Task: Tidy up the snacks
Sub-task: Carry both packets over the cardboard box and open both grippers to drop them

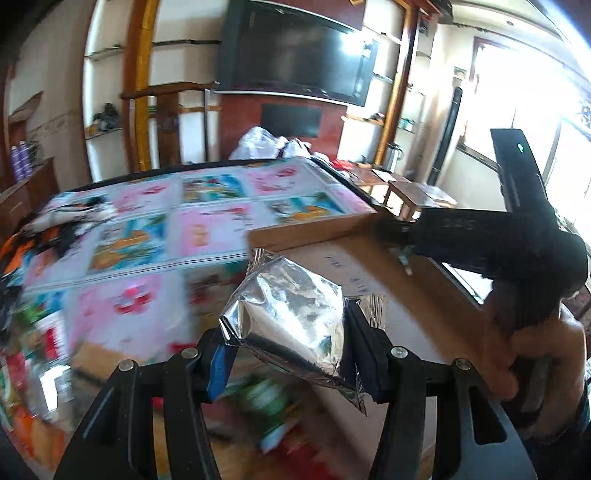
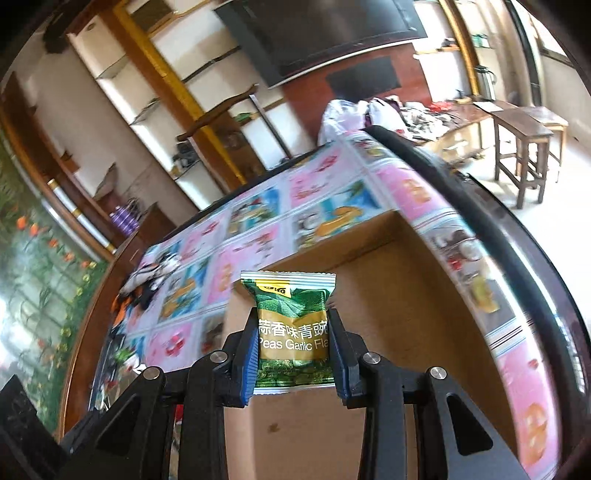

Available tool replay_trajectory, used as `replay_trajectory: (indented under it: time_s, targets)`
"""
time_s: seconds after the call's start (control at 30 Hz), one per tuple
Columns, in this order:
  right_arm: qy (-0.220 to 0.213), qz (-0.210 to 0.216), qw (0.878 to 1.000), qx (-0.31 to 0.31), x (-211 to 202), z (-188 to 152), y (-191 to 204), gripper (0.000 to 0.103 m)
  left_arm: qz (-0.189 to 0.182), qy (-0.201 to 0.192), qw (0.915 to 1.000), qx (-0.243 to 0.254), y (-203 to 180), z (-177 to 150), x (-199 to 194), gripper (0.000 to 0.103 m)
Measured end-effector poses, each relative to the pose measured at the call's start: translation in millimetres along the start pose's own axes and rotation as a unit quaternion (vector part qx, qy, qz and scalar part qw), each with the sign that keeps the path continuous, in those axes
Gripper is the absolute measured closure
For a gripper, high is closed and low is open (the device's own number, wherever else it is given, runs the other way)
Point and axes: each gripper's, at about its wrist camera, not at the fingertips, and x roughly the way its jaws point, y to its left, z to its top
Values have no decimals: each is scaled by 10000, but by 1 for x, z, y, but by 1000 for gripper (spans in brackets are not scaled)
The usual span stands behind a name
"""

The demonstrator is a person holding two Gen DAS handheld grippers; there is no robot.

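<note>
Silver foil snack pouch [image 1: 291,317] clamped crosswise in left tongs [image 1: 291,354], both pads pressing its sides, pouch tilted with crimped end toward 11 o'clock. Below it, heap of blurred snack packets [image 1: 273,417] at 6 o'clock, more at 8 o'clock along the frame edge. Cardboard box [image 1: 369,254] sits at 1 o'clock from the pouch, on bench covered in cartoon-print cloth [image 1: 155,229]. Right-hand tool body and a person's hand [image 1: 532,350] visible at 3 o'clock in left wrist view. Right tongs [image 2: 293,350] closed on green pea packet [image 2: 291,325], printed "Peas Garlic Fla…", held upright, label facing camera, both blue pads [image 2: 249,358] tight on its sides. Packet hangs over the open cardboard box [image 2: 406,280], box interior bare beneath it from 12 to 5 o'clock. Cartoon-print cloth [image 2: 258,236] runs 9 to 1 o'clock behind the box. Dark TV screen [image 2: 332,33] at 12 o'clock, wooden stool [image 2: 524,147] at 2 o'clock. Heavy motion blur across bench edges in both views.
</note>
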Motion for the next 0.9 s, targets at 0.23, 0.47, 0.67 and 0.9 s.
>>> replay_trajectory:
  time_s: [0.23,0.47,0.67,0.9]
  targets:
    - [224,-348,9991,33,20,17,-19,68,-28,319,9994,120,-30,11,47,48]
    - [470,-511,9976,-6,34,16,-29,68,5,675,9974,261,-40,2,75,48]
    - [606,-634,9961,-11,43,12,-33,68,27,770,9966,306,-41,-5,78,48]
    - [735,-763,9944,-50,52,8,-35,68,-21,876,9959,235,-40,-8,82,47]
